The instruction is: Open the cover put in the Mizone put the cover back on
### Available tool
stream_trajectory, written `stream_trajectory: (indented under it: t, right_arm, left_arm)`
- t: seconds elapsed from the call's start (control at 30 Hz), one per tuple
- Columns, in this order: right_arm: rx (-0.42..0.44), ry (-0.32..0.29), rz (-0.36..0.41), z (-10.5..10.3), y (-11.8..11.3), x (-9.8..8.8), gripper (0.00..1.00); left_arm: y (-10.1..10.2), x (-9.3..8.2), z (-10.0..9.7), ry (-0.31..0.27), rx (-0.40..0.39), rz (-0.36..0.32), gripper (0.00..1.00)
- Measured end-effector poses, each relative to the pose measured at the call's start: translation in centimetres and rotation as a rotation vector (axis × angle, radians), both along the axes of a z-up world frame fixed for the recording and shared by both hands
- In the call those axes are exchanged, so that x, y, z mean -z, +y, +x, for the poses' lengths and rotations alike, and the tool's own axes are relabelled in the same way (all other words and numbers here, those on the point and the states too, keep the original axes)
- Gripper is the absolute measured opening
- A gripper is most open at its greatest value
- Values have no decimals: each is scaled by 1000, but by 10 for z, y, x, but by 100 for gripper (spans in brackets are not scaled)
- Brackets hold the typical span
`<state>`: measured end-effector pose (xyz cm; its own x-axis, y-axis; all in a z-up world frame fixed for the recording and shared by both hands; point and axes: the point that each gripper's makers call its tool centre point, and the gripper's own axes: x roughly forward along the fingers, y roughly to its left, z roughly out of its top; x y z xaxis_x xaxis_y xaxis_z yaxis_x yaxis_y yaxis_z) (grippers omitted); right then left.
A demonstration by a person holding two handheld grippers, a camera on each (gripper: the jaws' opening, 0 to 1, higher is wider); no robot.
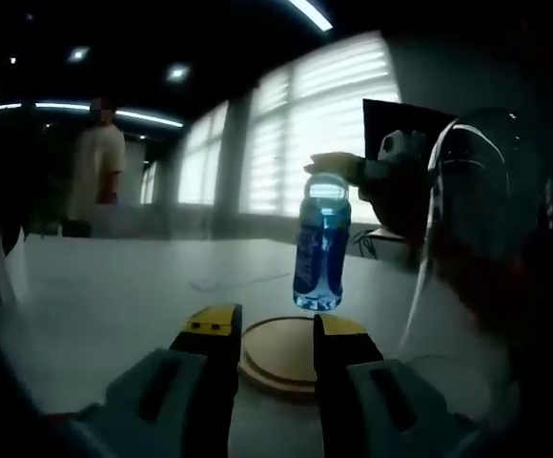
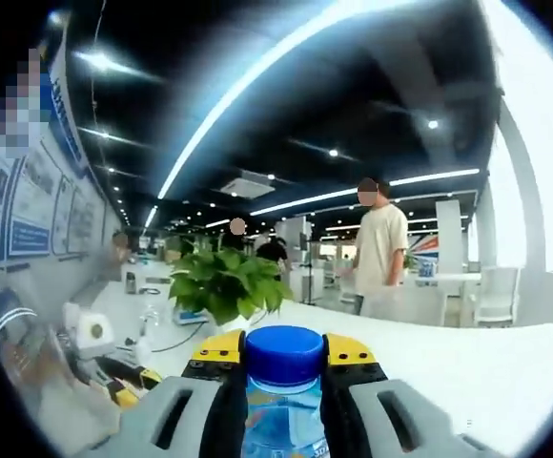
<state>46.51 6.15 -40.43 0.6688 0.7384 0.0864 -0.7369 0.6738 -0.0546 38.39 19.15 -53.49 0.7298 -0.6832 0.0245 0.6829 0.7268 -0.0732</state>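
left gripper [image 1: 269, 329]: two broad grey-green jaw bodies, each ending in a dark finger with a yellow tip; dark slots run along the grey shells.
right gripper [image 2: 284, 355]: same build, pale grey jaw shells with long dark slots, black inner faces, yellow caps on the fingertips.
right gripper seen from the left gripper view [image 1: 391, 176]: dark, boxy housing with a pale finger reaching out sideways.
cable [image 1: 427, 239]: thin white line curving down past the dark housing.
sleeve [image 1: 505, 277]: dark with a reddish tinge, blurred.
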Motion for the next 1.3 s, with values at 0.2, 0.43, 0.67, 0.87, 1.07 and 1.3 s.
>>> stream_trajectory:
  t: [0.2,0.43,0.67,0.87,1.07,1.3]
  right_arm:
    - [-43,17,-24,-7,22,12,22]
    - [-98,28,-12,-17,44,16,22]
    - [-139,45,-29,-25,58,23,22]
    - [-144,64,-66,-24,54,33,22]
    - [-155,59,-53,-23,55,29,22]
    - [-165,48,-57,-26,57,26,22]
  left_arm:
    - [1,-1,0,-3,-4,2,22]
    - [2,-1,1,-3,-7,6,22]
    - [3,-2,1,-4,-11,-2,22]
    - [3,-2,1,-4,-10,1,22]
    - [2,-3,0,-6,-8,0,22]
    - [2,-4,0,-9,-9,-4,22]
